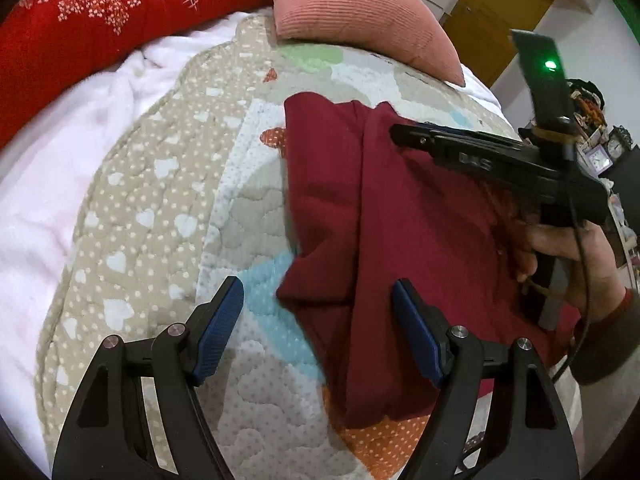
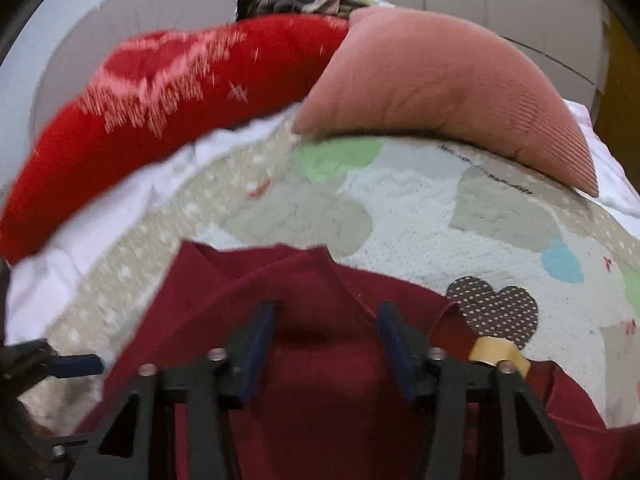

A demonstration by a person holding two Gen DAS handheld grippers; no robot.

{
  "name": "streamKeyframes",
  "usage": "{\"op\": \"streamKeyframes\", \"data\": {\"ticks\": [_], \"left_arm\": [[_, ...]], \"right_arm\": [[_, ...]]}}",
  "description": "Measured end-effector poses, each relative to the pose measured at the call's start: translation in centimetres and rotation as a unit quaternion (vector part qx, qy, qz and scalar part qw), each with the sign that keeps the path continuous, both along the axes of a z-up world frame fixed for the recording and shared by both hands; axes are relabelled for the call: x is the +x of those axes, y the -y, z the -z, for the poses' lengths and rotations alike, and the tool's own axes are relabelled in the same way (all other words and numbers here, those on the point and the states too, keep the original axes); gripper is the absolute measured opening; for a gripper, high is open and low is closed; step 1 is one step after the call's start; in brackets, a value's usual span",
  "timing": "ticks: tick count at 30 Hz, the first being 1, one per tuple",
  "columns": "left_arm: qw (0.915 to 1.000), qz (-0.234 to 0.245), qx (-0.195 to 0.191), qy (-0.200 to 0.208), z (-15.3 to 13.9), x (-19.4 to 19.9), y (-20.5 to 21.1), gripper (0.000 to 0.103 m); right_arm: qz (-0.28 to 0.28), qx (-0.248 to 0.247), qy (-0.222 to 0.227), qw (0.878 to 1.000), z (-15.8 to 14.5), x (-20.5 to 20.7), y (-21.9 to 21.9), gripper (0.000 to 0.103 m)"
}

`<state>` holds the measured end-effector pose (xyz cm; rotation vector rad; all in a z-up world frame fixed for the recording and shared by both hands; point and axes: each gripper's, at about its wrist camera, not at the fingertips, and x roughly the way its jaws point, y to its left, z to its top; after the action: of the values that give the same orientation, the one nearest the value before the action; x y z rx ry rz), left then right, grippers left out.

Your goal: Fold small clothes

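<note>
A dark red garment (image 1: 396, 240) lies partly folded on the patchwork quilt (image 1: 160, 184), with a flap laid over its middle. My left gripper (image 1: 318, 300) is open and empty, hovering over the garment's near left edge. My right gripper (image 2: 326, 316) is open just above the garment (image 2: 320, 380), with nothing between its blue pads (image 2: 260, 332). In the left wrist view the right gripper (image 1: 400, 132) reaches in from the right over the garment's far edge, held by a hand (image 1: 568, 256).
A pink corduroy pillow (image 1: 360, 12) and a red floral cushion (image 1: 100, 20) lie at the far side of the bed. A white fleece blanket (image 1: 52, 168) lies left of the quilt. A yellow door (image 1: 504, 8) stands beyond the bed.
</note>
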<state>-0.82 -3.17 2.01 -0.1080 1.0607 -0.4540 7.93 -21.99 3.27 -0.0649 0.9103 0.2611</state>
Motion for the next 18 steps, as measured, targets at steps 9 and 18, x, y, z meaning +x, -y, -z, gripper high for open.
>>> {"op": "streamKeyframes", "data": {"ticks": [9, 18], "left_arm": [[0.9998, -0.013, -0.013, 0.008, -0.4, 0.6, -1.2, 0.077], [0.9997, -0.001, -0.023, 0.007, -0.4, 0.0, -1.3, 0.077]], "right_arm": [[0.033, -0.009, 0.034, 0.999, -1.4, 1.7, -1.9, 0.0], [0.042, 0.092, 0.043, 0.994, -2.7, 0.2, 1.5, 0.058]]}}
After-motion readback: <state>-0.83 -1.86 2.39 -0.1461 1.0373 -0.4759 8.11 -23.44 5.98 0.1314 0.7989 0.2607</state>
